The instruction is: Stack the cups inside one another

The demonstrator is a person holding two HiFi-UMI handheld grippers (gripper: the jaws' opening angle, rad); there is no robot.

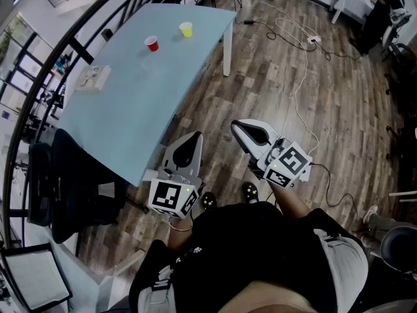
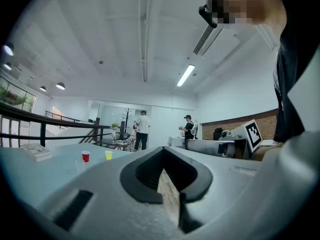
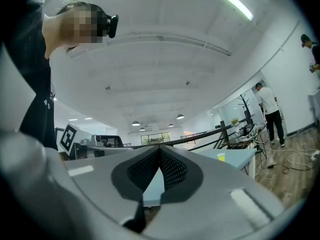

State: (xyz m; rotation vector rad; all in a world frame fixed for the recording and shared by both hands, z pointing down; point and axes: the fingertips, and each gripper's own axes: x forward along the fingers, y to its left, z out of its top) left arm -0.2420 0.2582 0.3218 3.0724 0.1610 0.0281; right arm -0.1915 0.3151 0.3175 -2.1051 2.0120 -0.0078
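Left gripper: jaws closed tip to tip with nothing between them, held about level over the wooden floor, just off the near corner of the table
Right gripper: jaws pressed fully together and empty, tilted slightly upward, beside the left gripper and further out from the table's near corner
Red cup: upright on the table towards its far end, roughly midway between the two long edges, well apart from both grippers
Yellow cup: upright near the far right corner, close to the red cup but not touching it
Clear cup: upright on the table just on the near side of the red cup, separate from it
Stacking: all three cups stand singly, none inside another
Book stack: lies by the table's left long edge
Office chair: dark, on the floor at the left edge near the table's near end
Cables: trail across the floor beyond the right edge
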